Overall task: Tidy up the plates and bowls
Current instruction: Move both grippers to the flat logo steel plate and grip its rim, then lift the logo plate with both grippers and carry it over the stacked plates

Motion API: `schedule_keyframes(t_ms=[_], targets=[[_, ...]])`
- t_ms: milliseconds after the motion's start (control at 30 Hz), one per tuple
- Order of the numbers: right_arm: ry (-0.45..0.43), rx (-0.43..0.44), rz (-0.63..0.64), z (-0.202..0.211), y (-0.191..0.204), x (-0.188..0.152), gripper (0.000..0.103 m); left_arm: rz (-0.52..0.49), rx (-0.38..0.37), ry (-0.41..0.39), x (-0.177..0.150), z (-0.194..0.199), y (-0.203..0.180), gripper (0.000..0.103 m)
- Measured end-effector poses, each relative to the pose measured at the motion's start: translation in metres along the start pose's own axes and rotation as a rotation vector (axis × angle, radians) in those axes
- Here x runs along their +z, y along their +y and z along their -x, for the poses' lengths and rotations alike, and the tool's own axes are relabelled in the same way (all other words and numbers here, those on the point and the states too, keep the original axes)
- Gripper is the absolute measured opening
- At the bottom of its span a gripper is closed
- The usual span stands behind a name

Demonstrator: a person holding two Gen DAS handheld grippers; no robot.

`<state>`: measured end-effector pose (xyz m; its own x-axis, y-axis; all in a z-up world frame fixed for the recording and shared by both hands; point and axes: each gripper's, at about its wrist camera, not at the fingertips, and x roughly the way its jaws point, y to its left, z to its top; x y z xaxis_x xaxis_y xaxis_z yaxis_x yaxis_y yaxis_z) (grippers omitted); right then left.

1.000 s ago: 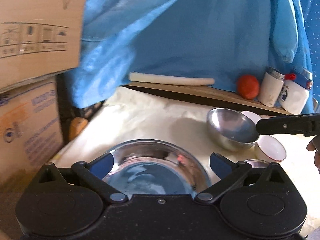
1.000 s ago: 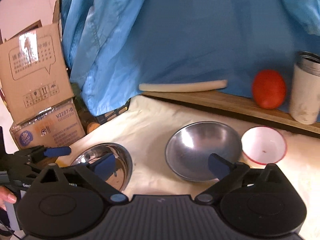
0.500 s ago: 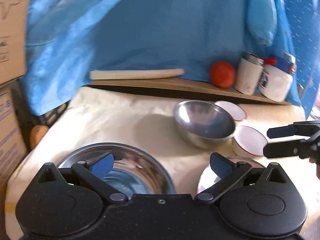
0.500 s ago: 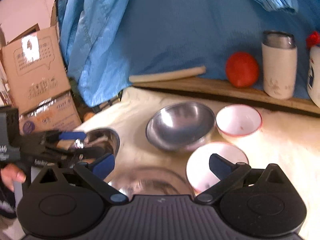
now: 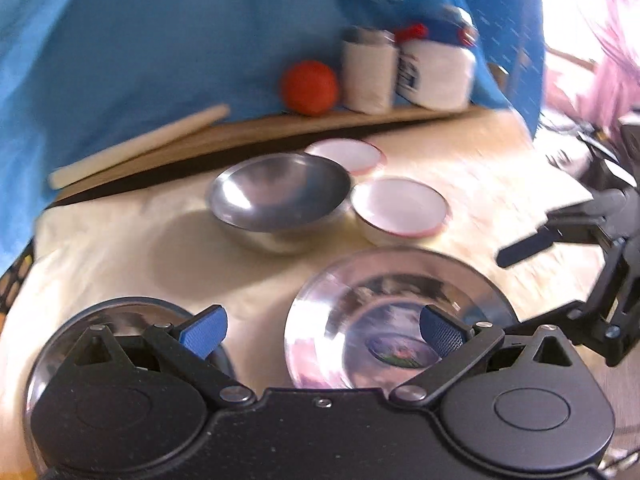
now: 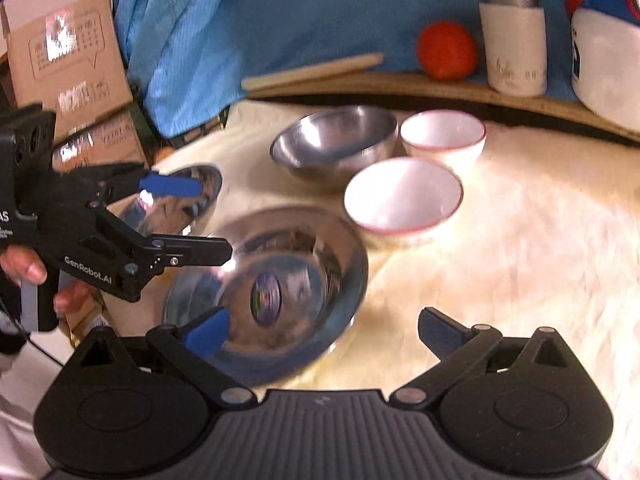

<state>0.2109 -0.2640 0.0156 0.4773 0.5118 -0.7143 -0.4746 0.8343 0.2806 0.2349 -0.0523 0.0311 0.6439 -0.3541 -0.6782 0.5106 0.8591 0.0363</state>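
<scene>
Both tools hang above a cream cloth with jaws spread wide and nothing between them: your left gripper sits over the gap between two shiny steel dishes, and your right gripper is poised at the near rim of the larger one. The step in hand appears to be gathering the steel dishes into one stack. To do it well, take the wide steel plate by its rim with one finger inside and one outside, close firmly since polished metal slips, lift it level, and lower it squarely onto its partner, the second steel plate, which lies to the left beneath the other tool. Behind these, a deep steel bowl sits touching or just beside two white bowls with red rims: the near white bowl and the far white bowl. Every dish looks empty, though motion blur and reflections in the metal make small residue hard to rule out. On the wooden ledge behind stand a red ball, a white tumbler and a white jar, well apart from the dishes.
</scene>
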Motion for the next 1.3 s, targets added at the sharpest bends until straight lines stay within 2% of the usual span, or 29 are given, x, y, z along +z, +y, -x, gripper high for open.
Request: schedule_keyframes(t_ms=[133,267,633,733,933,1000,1133,1167,1267,1300], targets=[[0.009,0.006,-0.012,0.0,0.0,-0.007,0.098,-0.029,-0.015,0.037,-0.003,-0.005,-0.007,0.102],[0.005,-0.001,-0.019,0.001,-0.001,-0.008,0.089,-0.001,-0.02,0.067,-0.006,-0.008,-0.004,0.102],[-0.015,0.002,-0.051,0.005,-0.006,-0.01,0.078,0.062,-0.06,0.128,-0.02,-0.009,-0.005,0.097],[-0.017,0.011,-0.053,0.005,-0.005,-0.01,0.07,0.07,-0.061,0.124,-0.023,-0.006,-0.005,0.095],[-0.013,0.017,-0.051,0.005,-0.001,-0.012,0.053,0.096,-0.071,0.133,-0.028,-0.003,-0.005,0.083],[-0.013,0.021,-0.057,0.005,-0.001,-0.012,0.051,0.104,-0.07,0.13,-0.029,-0.002,-0.004,0.077],[-0.021,0.013,-0.063,0.005,0.0,-0.014,0.046,0.137,-0.067,0.112,-0.03,0.001,-0.001,0.073],[-0.023,0.011,-0.065,0.005,0.001,-0.014,0.043,0.152,-0.065,0.109,-0.03,0.002,0.001,0.07],[-0.031,0.007,-0.074,0.006,0.002,-0.014,0.033,0.182,-0.059,0.105,-0.031,0.003,0.005,0.053],[-0.032,-0.001,-0.074,0.006,0.003,-0.014,0.033,0.189,-0.052,0.102,-0.031,0.004,0.005,0.049]])
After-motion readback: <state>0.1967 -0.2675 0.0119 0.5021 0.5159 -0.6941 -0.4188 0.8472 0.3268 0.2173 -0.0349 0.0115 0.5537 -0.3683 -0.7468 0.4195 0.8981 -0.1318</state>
